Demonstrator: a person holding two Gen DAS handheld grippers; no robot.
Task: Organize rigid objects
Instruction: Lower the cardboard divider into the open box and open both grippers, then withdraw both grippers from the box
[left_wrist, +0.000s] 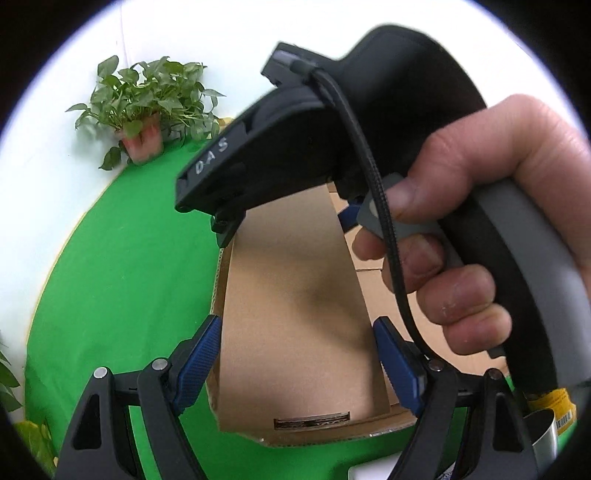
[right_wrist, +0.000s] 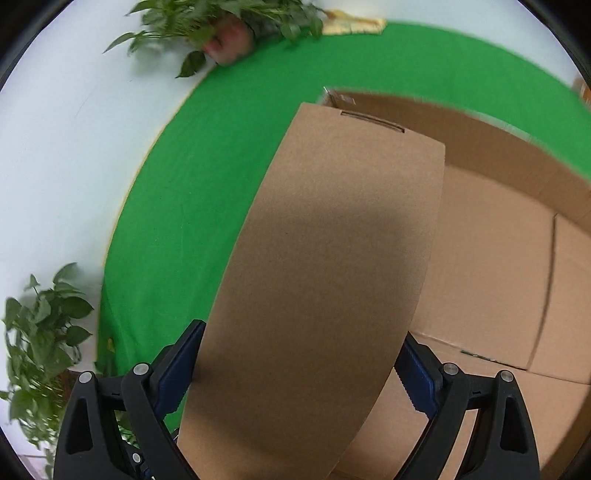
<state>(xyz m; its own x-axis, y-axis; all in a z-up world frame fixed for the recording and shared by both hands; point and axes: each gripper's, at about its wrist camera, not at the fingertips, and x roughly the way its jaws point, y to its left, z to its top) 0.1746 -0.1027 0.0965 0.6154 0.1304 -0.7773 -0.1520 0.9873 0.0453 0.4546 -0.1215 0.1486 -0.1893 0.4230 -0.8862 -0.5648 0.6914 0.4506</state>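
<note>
Cardboard box (right_wrist: 517, 258) flap (right_wrist: 314, 277) between both spread jaws, ungripped — only left cam shows right hand (left_wrist: 480, 229), can (left_wrist: 543, 432).

White letters reading "DAS" are being shown on the black plastic body of the right gripper (left_wrist: 221, 236), as seen from the left wrist view. A barcode is being displayed on a yellow label (left_wrist: 563, 415) at the lower right, its digits too small to read.
</note>
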